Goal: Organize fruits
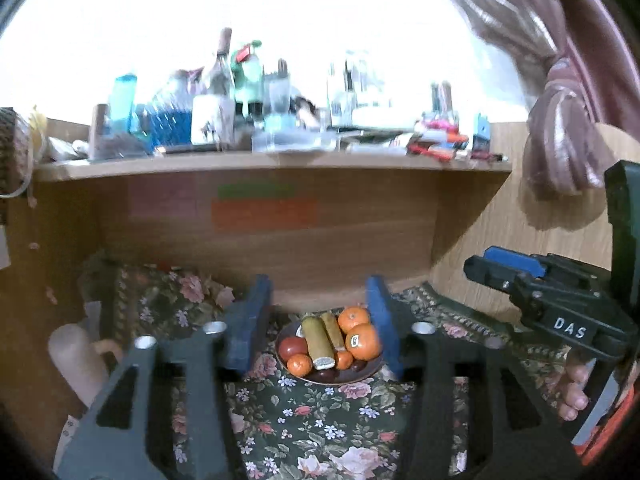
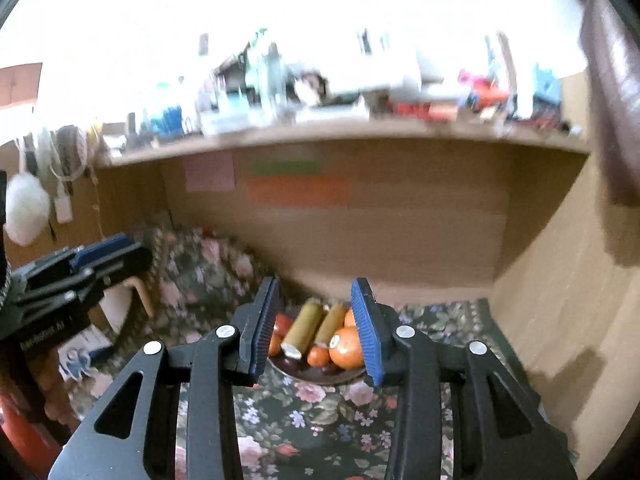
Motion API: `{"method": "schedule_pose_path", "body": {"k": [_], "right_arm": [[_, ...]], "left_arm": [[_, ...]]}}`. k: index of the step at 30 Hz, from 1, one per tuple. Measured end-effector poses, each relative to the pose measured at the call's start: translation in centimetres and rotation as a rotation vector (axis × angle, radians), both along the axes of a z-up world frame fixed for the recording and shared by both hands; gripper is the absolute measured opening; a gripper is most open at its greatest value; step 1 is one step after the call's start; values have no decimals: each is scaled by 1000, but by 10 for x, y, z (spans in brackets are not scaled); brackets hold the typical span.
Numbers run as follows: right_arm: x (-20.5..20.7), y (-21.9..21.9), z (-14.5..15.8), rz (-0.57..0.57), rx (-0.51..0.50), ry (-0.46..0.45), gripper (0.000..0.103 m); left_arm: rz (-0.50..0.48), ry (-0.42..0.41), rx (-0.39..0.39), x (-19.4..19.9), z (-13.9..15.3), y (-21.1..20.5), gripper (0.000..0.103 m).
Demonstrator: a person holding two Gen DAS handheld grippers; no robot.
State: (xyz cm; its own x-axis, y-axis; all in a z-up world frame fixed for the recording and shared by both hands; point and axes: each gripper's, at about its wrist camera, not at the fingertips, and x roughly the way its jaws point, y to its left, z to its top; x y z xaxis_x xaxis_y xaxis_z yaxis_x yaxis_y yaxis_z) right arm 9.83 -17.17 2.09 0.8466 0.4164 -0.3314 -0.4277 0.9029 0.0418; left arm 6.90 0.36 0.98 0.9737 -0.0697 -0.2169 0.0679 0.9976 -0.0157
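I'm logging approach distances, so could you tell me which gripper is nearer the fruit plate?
Right, seemingly. The right gripper hangs open close before the plate; the left gripper, also open, sits slightly farther back.

Shelf clutter [image 2: 320,92] above the right gripper [image 2: 316,328] is smeared by blur, items unreadable. That gripper's finger [image 2: 366,332] covers part of the big orange [image 2: 345,347] and the plate [image 2: 320,378] edges. Dark fruits [image 1: 326,374] at the plate's near rim: too small to identify.
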Motion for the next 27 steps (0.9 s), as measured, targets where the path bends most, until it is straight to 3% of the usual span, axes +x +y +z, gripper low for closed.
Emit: {"method": "schedule_pose_path", "body": {"k": [4,6,12,16,20,27], "right_arm": [[-27,-1,12,-26,7,-73,52],[-37,0,14,-35,6,-102,64],[-55,-2,18,-66,11,-145,84],[-63,-5,18,-83,9,-151,90],[-71,-9,18,-102,22,-171,103],[-75,-10,18,-100,26,-175,103]], "left_arm": [[13,-37,6,-24,7,-5,71],[15,-45,1,-33,8,-6,81],[34,-79,1,-55,10,-10,96],[42,-86,0,-63,9,-11,100],[48,-85,-11,-66,9,-11,102],[53,-89,-25,-68,9,-10,103]]}}
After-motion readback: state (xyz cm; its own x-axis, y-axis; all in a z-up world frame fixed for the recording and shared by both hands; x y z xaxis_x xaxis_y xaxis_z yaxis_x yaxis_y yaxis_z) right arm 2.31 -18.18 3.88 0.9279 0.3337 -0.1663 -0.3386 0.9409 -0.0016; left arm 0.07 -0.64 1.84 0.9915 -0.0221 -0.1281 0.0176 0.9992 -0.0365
